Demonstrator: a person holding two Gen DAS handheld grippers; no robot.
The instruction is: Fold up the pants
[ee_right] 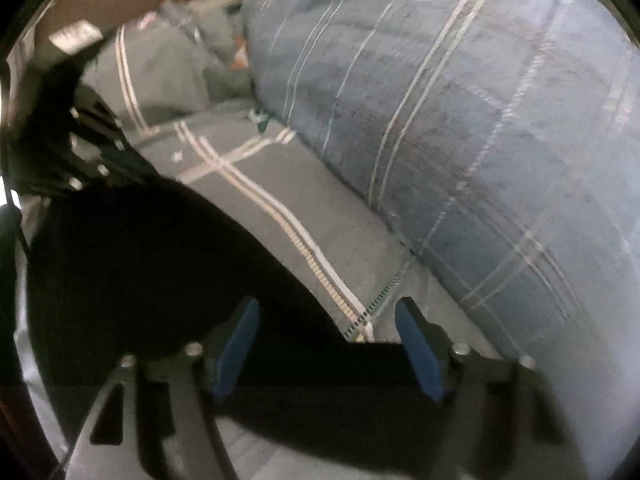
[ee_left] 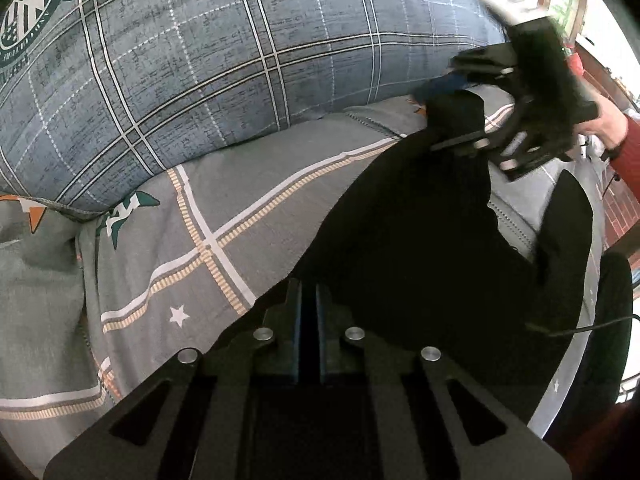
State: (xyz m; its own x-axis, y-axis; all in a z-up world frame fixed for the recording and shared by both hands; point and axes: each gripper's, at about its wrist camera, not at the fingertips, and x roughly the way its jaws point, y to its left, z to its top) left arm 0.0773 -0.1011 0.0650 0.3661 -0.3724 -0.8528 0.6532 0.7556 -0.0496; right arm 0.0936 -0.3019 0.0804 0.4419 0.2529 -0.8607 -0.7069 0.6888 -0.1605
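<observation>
Fingers [ee_left: 309, 320] of the left gripper clenched on the black pants [ee_left: 400, 240]; right fingers [ee_right: 420, 344] spread, released. Pants drape across the bed [ee_left: 248, 200], soft, floppy, light; grab hems toward two o'clock.

A bulky blue plaid pillow [ee_left: 208, 60] walls off the far side. Between it and the black pants [ee_left: 400, 240] runs a bare strip of grey bedsheet [ee_left: 248, 184]. The spread right gripper [ee_right: 326, 344] hovers there.

Left hand-held gripper [ee_left: 308, 300] pinched closed, right hand-held gripper [ee_right: 326, 320] with fingers spread wide
</observation>
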